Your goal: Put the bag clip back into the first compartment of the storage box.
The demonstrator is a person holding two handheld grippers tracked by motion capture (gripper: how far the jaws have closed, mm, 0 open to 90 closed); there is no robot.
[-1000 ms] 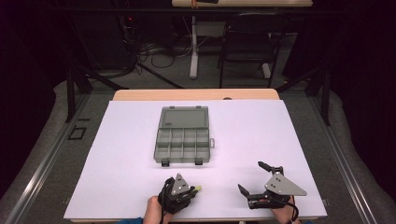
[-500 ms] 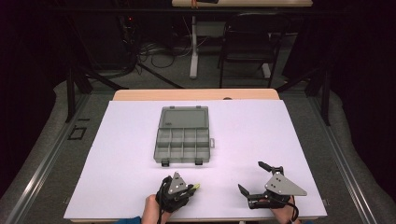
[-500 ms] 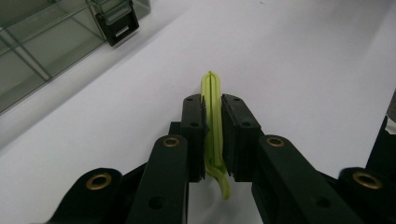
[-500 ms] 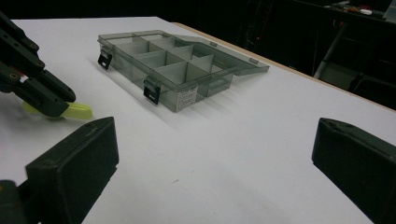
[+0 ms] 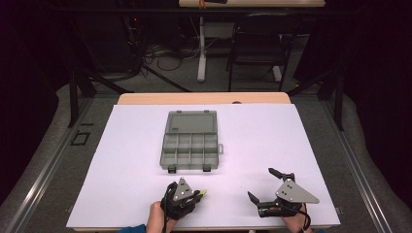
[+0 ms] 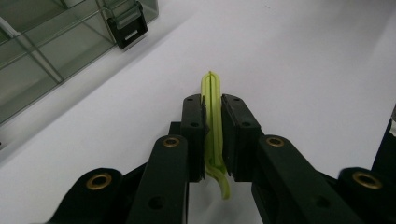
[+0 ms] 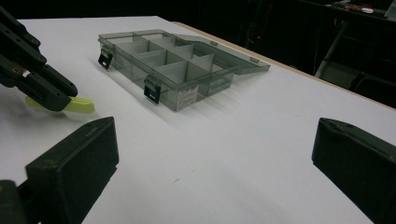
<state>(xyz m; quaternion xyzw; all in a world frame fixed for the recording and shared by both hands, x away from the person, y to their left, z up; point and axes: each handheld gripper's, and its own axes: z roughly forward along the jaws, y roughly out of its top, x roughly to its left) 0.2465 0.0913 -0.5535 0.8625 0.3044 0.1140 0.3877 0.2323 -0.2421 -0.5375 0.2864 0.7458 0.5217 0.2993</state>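
Low in the high view, both grippers sit near the bottom edge of the white table [image 5: 291, 131]. The left gripper [image 5: 192, 195] is at lower centre-left, a hand [image 5: 158, 216] wrapped behind it, and its jaws are clamped on a thin yellow-green plastic strip [image 6: 214, 121]. In the left gripper view that strip runs straight up the middle of the frame, pinched edge-on between the two black pads, its long axis in line with the jaws. One rounded tip pokes out past the pads toward the top of the frame; the other end curls down below them toward the bottom. From the high view the exposed tip [image 5: 202, 192] points to the right and slightly up-frame, just off the gripper's nose.

The right gripper [image 5: 267, 187] is at lower right, grey plate on top, jaws spread wide and holding nothing. In the right gripper view its two black jaws stand far apart at the lower left and lower right corners, bare white surface between them.

The grey see-through compartment box [image 5: 190, 141] lies at the middle of the table, lid open flat on the far side, two black latches facing the person. In the right gripper view the box [image 7: 177, 70] sits in the upper middle, and the strip [image 7: 77, 105] shows at left.
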